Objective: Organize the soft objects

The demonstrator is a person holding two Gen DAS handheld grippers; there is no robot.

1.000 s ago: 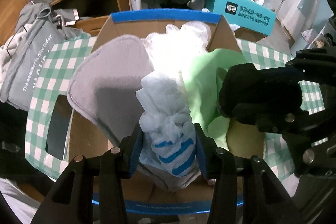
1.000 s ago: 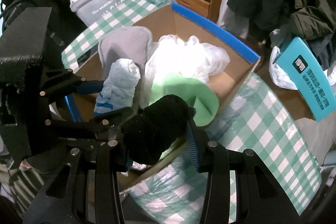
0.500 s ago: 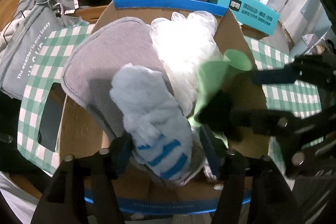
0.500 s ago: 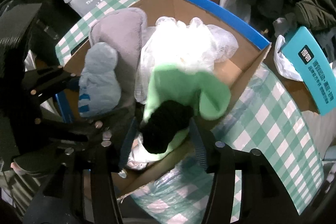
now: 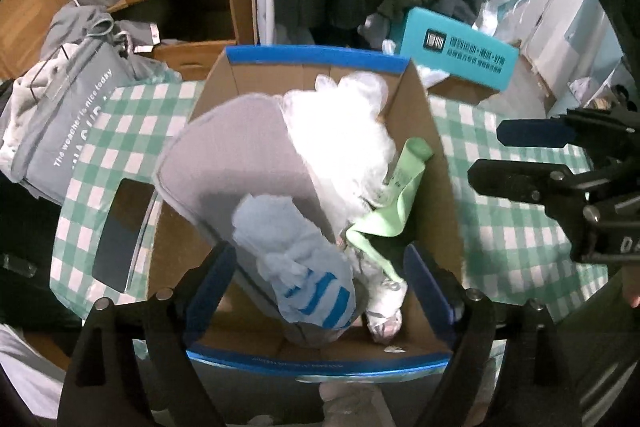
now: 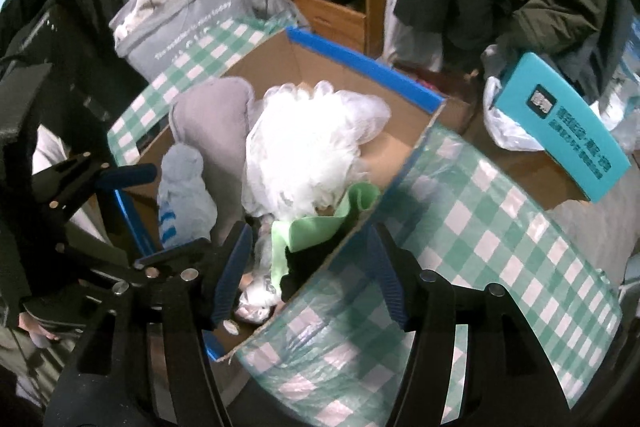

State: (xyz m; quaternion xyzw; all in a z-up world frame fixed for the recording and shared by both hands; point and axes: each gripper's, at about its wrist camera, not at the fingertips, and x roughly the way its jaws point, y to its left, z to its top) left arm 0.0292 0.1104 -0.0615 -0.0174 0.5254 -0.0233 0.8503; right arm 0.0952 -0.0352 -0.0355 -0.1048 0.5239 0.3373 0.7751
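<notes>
A cardboard box with blue rims (image 5: 434, 163) (image 6: 280, 55) holds soft things: a grey pad (image 5: 236, 155) (image 6: 216, 107), a white crinkly plastic bundle (image 5: 340, 131) (image 6: 312, 139), a green cloth (image 5: 400, 195) (image 6: 320, 223), a light blue striped sock (image 5: 304, 267) (image 6: 180, 187) and a black sock (image 6: 300, 267). My left gripper (image 5: 316, 279) is open above the box's near end, jaws either side of the blue sock without touching it. My right gripper (image 6: 308, 267) is open over the box's right wall; it also shows in the left wrist view (image 5: 532, 163).
The box stands on a green checked cloth (image 5: 500, 227) (image 6: 480, 247). A dark phone-like slab (image 5: 120, 227) lies left of the box. A grey bag (image 5: 68, 123), a teal carton (image 5: 460, 51) (image 6: 560, 127), wooden cupboards and hanging dark jackets stand behind.
Both grippers opened and let go: the blue striped sock and the black sock dropped into the box. Both grippers have drawn back from the box.
</notes>
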